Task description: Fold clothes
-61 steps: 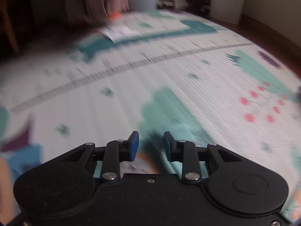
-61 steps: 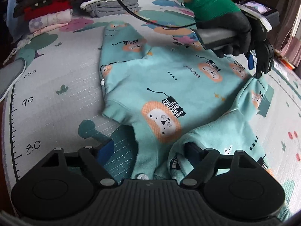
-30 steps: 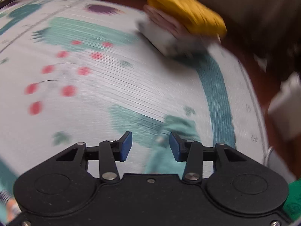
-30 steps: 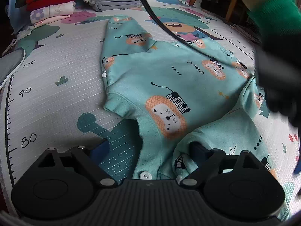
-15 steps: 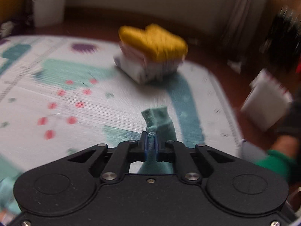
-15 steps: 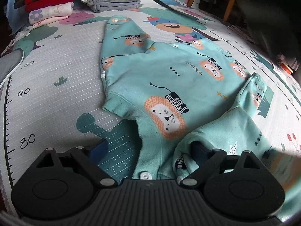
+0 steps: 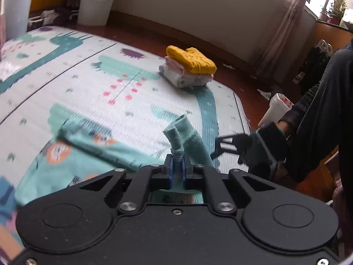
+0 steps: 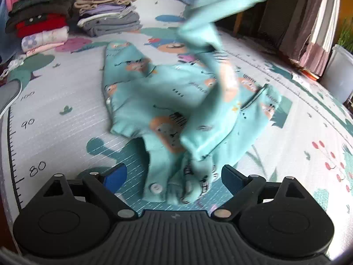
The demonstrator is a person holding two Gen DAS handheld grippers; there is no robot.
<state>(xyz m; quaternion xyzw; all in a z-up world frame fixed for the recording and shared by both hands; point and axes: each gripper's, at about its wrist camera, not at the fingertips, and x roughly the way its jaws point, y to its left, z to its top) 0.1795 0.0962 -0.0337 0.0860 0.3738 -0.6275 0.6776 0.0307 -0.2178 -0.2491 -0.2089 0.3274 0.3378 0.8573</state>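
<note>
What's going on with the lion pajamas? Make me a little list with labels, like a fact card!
garment: teal lion-print pajamas, partly on the play mat, one part lifted up
left gripper: shut, pinching a teal cuff
right gripper: open, low at the buttoned end, holding nothing
folded piles: yellow-topped stack in the left view; two taller stacks in the right view
picture sharpness: lifted cloth is blurry

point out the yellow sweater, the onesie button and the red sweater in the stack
yellow sweater (image 7: 194,60), left wrist view, top face
onesie button (image 8: 155,188), right wrist view, its centre
red sweater (image 8: 42,27), right wrist view, folded front edge
</note>
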